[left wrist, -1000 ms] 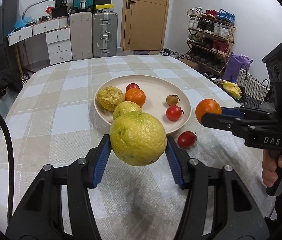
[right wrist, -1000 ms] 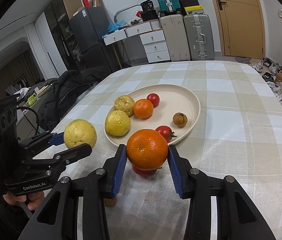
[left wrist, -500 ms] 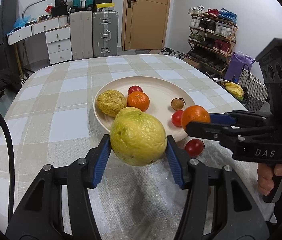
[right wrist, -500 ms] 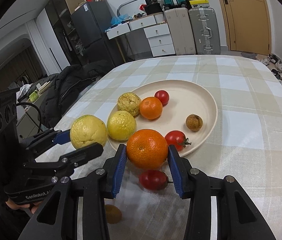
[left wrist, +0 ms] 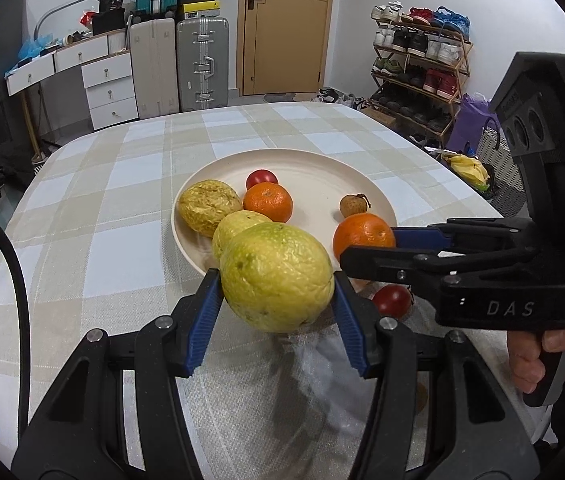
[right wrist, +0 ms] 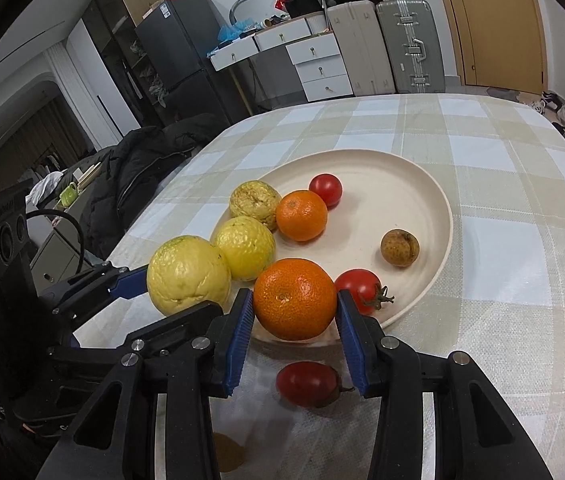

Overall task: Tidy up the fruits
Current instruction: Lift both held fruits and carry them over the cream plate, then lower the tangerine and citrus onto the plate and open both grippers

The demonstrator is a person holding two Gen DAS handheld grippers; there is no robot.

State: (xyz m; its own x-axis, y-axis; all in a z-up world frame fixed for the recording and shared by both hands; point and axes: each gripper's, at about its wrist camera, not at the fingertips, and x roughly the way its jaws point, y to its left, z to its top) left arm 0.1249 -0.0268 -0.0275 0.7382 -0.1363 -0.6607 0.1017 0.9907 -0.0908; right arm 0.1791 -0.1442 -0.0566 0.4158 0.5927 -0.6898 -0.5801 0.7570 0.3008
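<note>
My left gripper [left wrist: 276, 280] is shut on a large wrinkled yellow-green citrus [left wrist: 276, 276], held just before the near rim of the cream plate [left wrist: 322, 168]. My right gripper [right wrist: 293, 299] is shut on an orange [right wrist: 294, 298], hanging over the plate's near edge [right wrist: 438, 216]. On the plate lie two yellow fruits [right wrist: 247, 253], a mandarin [right wrist: 301, 215], a red tomato at the back [right wrist: 325, 189], a brown longan [right wrist: 399, 247] and a stemmed tomato [right wrist: 358, 290]. One red tomato [right wrist: 307, 383] rests on the cloth below the orange. In the left wrist view the right gripper [left wrist: 366, 240] comes in from the right with the orange [left wrist: 362, 234].
A checked cloth covers the table [left wrist: 122, 184]. A small brown fruit [right wrist: 228, 454] lies on the cloth near my right gripper's base. A hand [left wrist: 550, 348] grips the right tool's handle. A dark jacket [right wrist: 138, 172] is draped at the table's left side. Suitcases, drawers and a shoe rack stand beyond.
Both grippers have moved forward toward the plate with their fruits. The orange has come from beside the plate to over its near rim, and the two grippers now sit close together.
</note>
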